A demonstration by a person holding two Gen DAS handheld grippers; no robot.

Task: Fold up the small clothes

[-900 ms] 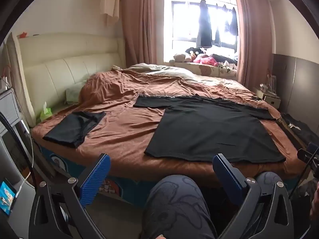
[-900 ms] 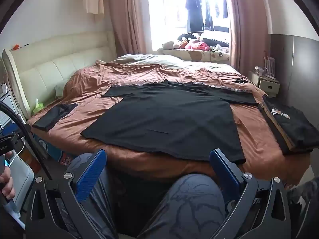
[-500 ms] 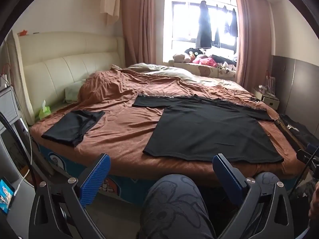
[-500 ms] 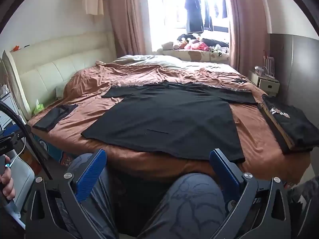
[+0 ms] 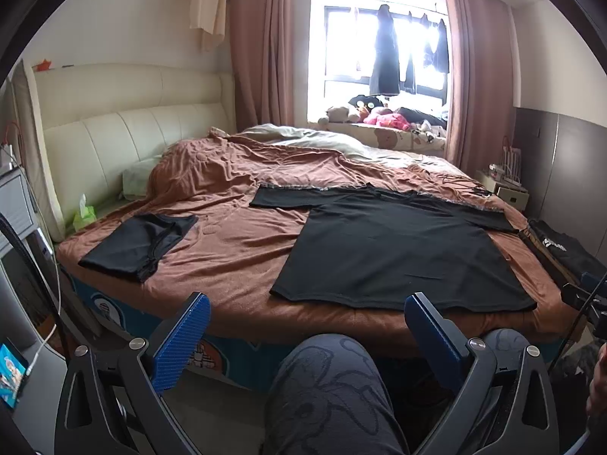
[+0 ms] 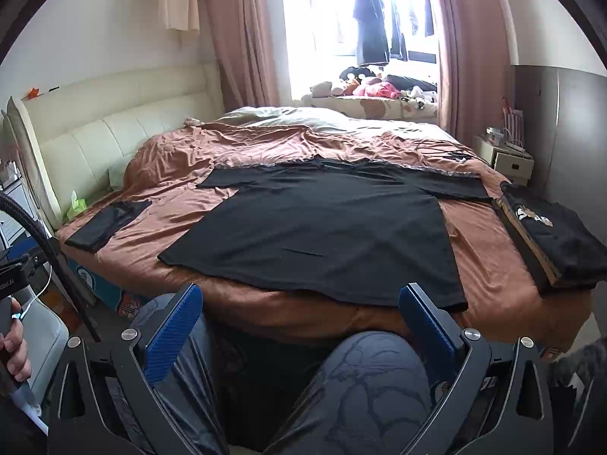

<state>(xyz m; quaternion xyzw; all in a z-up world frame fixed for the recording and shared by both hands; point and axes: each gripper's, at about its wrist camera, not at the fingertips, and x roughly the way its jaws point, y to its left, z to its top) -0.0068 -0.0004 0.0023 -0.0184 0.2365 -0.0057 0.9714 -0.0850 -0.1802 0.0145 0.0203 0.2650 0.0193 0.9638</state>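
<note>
A black T-shirt (image 5: pixel 394 250) lies spread flat on the brown bedspread (image 5: pixel 235 242), sleeves out, hem near the bed's front edge; it also shows in the right wrist view (image 6: pixel 322 227). My left gripper (image 5: pixel 307 314) is open and empty, held in front of the bed above the person's knee (image 5: pixel 326 386). My right gripper (image 6: pixel 303 303) is open and empty too, short of the shirt's hem. A folded black garment (image 5: pixel 140 242) lies at the bed's left front corner, also in the right wrist view (image 6: pixel 106 223).
A stack of folded dark clothes (image 6: pixel 550 235) sits at the bed's right edge. A green tissue box (image 5: pixel 84 216) rests by the cream headboard (image 5: pixel 114 140). A nightstand (image 6: pixel 508 159) stands at the far right. Plush toys (image 5: pixel 364 113) line the windowsill.
Both wrist views have shifted slightly, the left one a little closer to the bed. The clothes have not moved and both grippers stay open.
</note>
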